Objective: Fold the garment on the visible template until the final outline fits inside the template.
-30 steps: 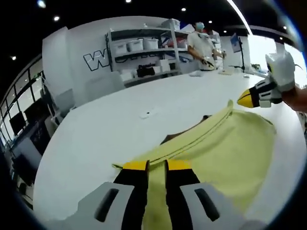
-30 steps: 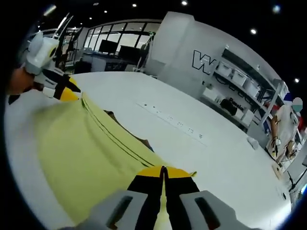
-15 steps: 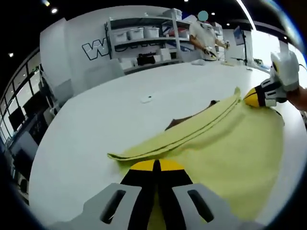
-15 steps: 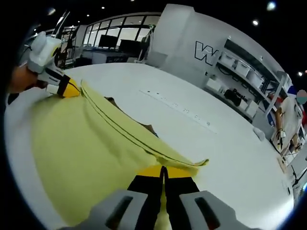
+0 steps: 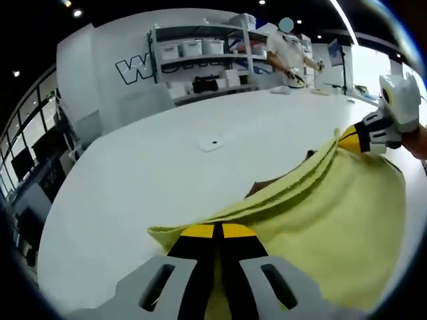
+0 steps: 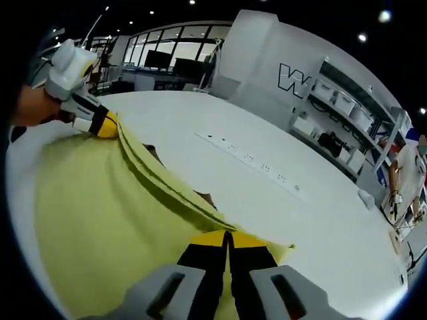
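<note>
The yellow garment point(image 5: 333, 220) runs off the lower right of the left gripper view, and off the bottom left of the right gripper view, so its full outline cannot be seen. A dark patch point(image 5: 261, 188) peeks from under its folded edge; most of it is covered (it cannot be told whether this is the template). The left tool point(image 5: 215, 231) and the right tool point(image 6: 228, 239) each have their tips pressed together, and cloth hides how much is pinched. A small flat object point(image 5: 213, 143) on the white surface point(image 5: 153, 173) is too small to identify. Boxes on the far shelves point(image 5: 200, 63) are blurred.
</note>
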